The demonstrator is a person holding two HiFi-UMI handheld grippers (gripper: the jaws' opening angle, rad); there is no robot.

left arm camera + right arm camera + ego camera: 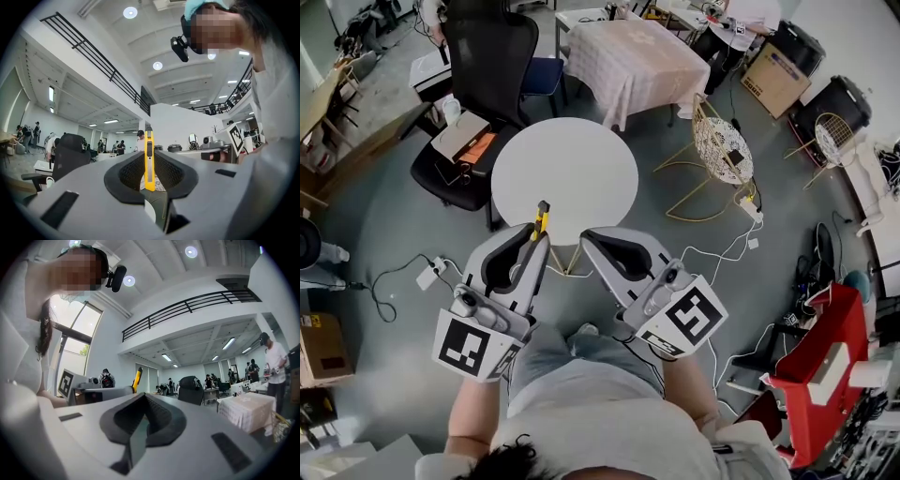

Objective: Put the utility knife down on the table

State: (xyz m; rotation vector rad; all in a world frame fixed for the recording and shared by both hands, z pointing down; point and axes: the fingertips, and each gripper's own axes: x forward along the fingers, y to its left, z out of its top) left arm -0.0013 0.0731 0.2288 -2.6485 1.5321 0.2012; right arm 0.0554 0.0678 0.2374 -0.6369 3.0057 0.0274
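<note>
Knife first: the yellow utility knife (pixel 149 161) stands on edge between the jaws of my left gripper (pixel 537 240). The jaws are pressed onto its body, and its far end pokes out past the tips. In the head view that end shows against the near rim of the round white table (pixel 572 155), while the gripper's body shows short of the tabletop. I cannot tell how high above it I am. I judge that the putting-down has not yet begun.

To do it well, I would carry the left gripper forward until the whole knife is over bare tabletop. I would then tilt down so the knife lies level and close to the surface, and spread the jaws only once it touches, so it neither drops nor skids off the round edge. My right gripper (pixel 587 238) sits just beside the left, jaws pressed together on nothing. It has no part in this and is best held aside.
</note>
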